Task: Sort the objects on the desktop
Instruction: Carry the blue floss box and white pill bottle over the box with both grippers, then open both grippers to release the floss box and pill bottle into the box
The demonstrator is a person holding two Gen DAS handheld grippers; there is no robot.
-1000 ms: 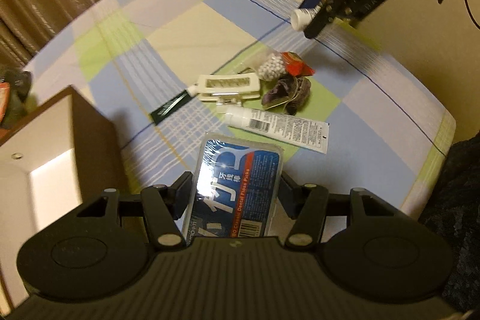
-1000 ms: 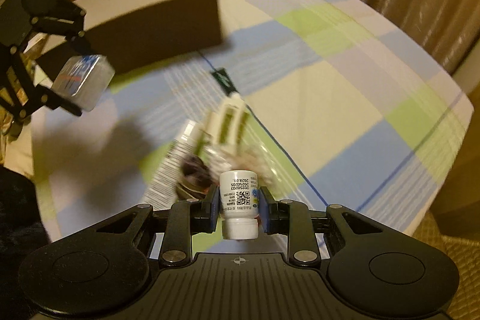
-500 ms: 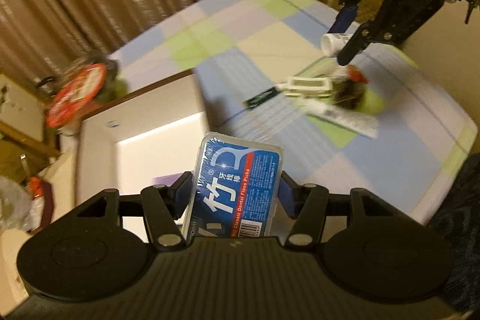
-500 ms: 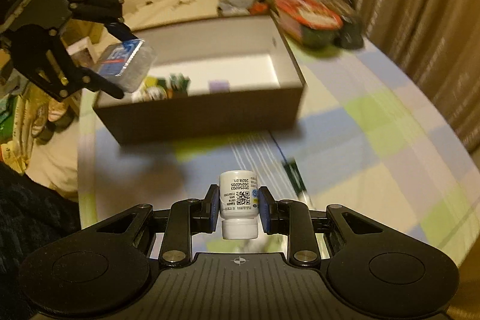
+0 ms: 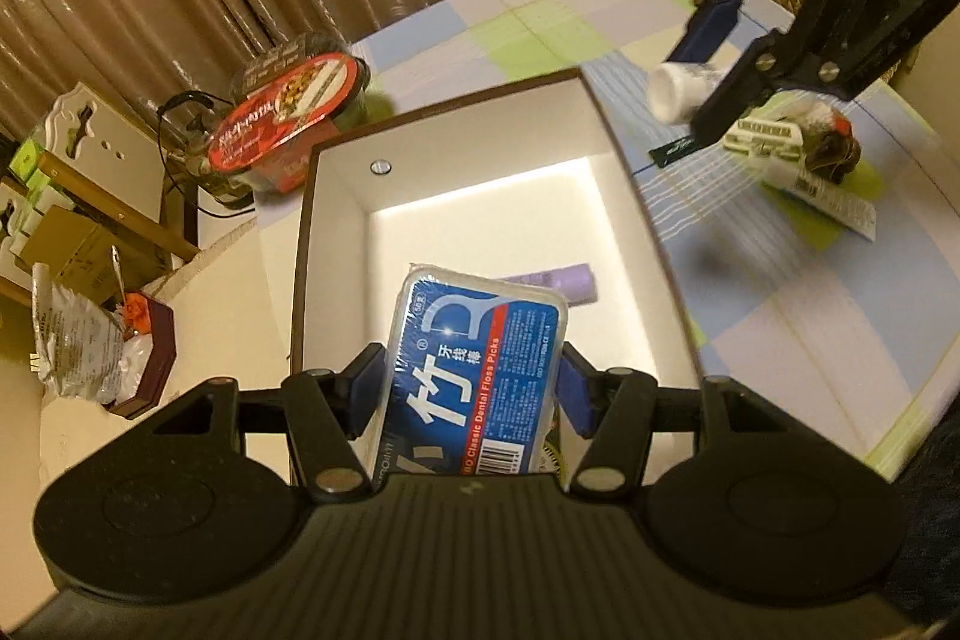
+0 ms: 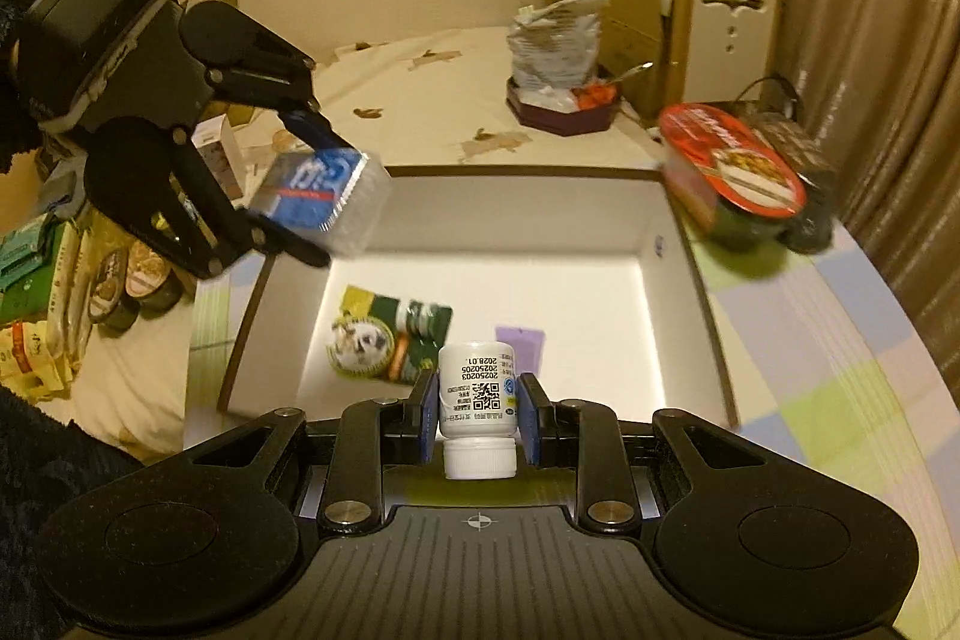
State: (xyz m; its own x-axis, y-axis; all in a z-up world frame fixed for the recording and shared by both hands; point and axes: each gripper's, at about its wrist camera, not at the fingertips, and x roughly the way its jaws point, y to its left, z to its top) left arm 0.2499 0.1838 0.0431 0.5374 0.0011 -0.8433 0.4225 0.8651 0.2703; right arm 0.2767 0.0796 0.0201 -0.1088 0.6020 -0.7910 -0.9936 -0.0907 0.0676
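- over the box (image 5: pixel 336 244), left gripper (image 5: pixel 471 388) pinches the floss pack (image 5: pixel 474 370); lower before letting go.
- right gripper (image 6: pixel 478 409) clamps the bottle (image 6: pixel 478 388); clear the near wall first.

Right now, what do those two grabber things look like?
Both are matte black. Each gripper, left and right, has a ridged body, two round discs at the sides, silver screw heads on the linkage bars, and blue pads inside the fingers. A dark fuzzy sleeve shows behind the left one.
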